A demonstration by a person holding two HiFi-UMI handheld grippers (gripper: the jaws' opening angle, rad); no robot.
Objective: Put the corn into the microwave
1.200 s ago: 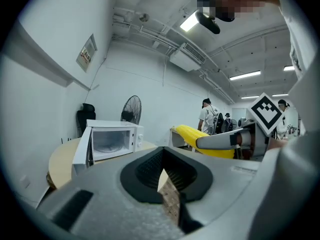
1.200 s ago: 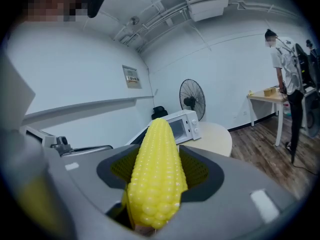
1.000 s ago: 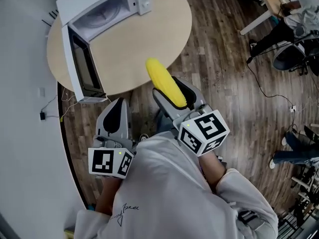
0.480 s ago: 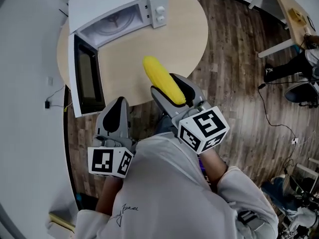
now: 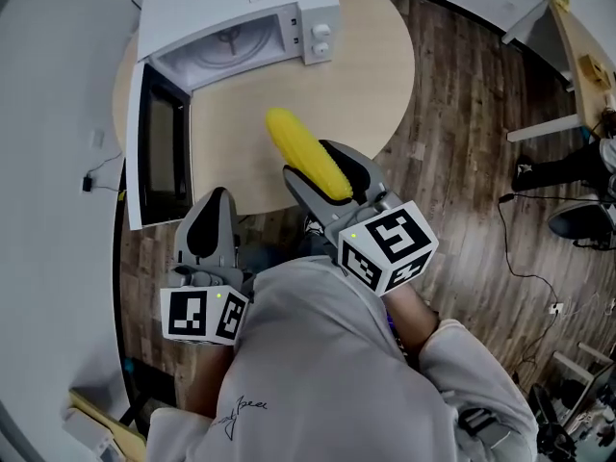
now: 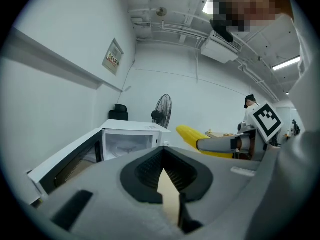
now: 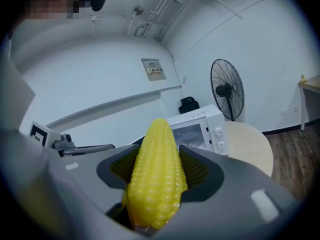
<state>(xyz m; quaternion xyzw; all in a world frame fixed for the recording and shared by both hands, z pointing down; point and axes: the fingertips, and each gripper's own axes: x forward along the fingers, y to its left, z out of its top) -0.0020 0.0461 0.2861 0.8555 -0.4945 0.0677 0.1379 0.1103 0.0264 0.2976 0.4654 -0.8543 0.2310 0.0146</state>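
The fingers (image 7: 196,168) of your right gripper (image 5: 310,162) pinch the thick end of the corn (image 5: 296,141). The fingers (image 6: 145,172) of your left gripper (image 5: 214,205) are pressed together, holding nothing. Since a second ago, you have carried the corn further in over the round worktop (image 5: 375,75), nearer the white microwave (image 5: 241,8). The corn is a bare yellow cob with neat kernel rows, its tapered tip aimed towards the open door (image 5: 159,147).
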